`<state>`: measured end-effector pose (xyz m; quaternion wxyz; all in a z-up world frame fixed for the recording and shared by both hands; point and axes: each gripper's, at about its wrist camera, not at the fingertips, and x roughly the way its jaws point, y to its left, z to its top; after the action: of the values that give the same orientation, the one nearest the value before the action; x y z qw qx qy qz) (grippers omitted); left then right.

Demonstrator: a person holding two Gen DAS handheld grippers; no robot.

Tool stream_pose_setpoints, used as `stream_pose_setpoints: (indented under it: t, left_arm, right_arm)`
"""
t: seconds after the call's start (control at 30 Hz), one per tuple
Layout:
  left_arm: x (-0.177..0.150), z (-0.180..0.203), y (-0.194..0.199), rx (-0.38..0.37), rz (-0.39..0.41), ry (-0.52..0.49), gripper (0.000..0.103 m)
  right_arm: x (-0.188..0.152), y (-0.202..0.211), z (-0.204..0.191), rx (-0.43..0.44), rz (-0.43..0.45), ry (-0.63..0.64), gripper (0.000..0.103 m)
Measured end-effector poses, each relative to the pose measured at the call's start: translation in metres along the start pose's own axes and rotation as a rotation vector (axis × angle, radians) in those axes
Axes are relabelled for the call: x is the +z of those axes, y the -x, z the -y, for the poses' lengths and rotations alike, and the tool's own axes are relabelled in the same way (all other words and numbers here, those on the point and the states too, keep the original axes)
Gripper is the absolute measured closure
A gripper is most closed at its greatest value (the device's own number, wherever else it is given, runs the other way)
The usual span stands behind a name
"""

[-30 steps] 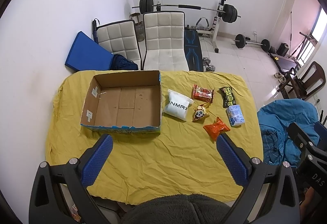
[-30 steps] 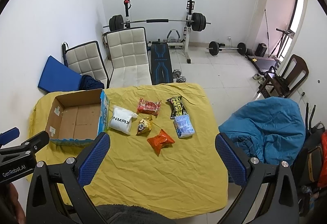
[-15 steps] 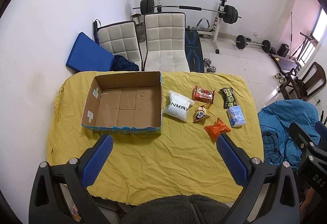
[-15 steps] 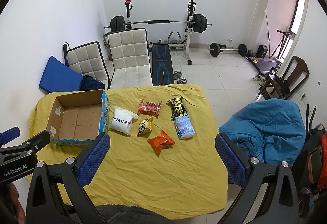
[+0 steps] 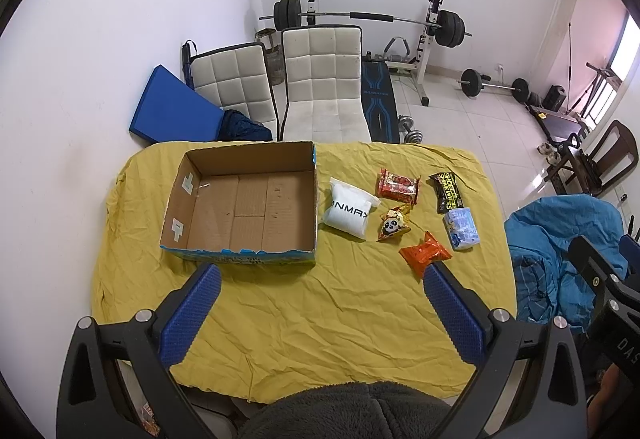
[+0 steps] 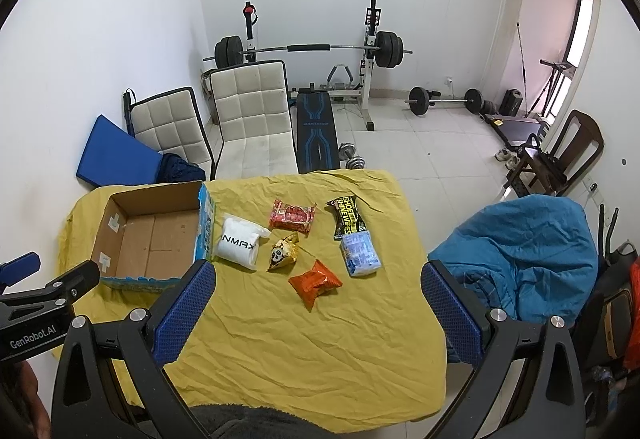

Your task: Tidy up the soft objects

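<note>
Ahead of both grippers, a white pouch (image 5: pixel 349 212) printed "NMAX" lies beside the open cardboard box (image 5: pixel 244 199); right of it, a black packet (image 6: pixel 349 217) reads "SHOE SHINE WIPES". The left hand-held gripper (image 5: pixel 320 299) and right hand-held gripper (image 6: pixel 316 299) hover over the yellow worktop (image 5: pixel 320 319), jaws spread wide, holding nothing.
</note>
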<state>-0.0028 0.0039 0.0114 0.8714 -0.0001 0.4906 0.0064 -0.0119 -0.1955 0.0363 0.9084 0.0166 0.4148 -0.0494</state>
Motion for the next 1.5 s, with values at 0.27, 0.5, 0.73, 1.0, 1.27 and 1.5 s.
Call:
stream_pose_setpoints:
  t: [0.27,0.5,0.73,1.0,1.27,1.5]
  left_arm:
    - [0.001,0.0,0.001,0.004,0.009,0.001,0.0]
    - [0.002,0.0,0.0,0.004,0.01,0.0,0.0]
    - [0.001,-0.001,0.005,0.008,0.014,-0.003,0.0]
    - [0.002,-0.003,0.006,0.01,0.011,-0.01,0.0]
    - [0.005,0.01,-0.009,0.008,0.002,-0.034,0.0]
    - [0.022,0.034,-0.071,0.031,-0.041,-0.093,0.0]
  right_arm:
    - [0.001,0.003,-0.002,-0.001,0.007,0.005,0.0]
    - [0.001,0.007,-0.002,0.01,0.016,0.007,0.0]
    - [0.0,0.011,0.0,0.02,0.023,0.003,0.0]
    - [-0.002,0.01,0.002,0.025,0.018,-0.001,0.0]
    - [-0.002,-0.013,0.015,0.023,-0.02,-0.033,0.0]
    - [-0.001,-0.096,0.051,-0.023,-0.165,-0.065,0.0]
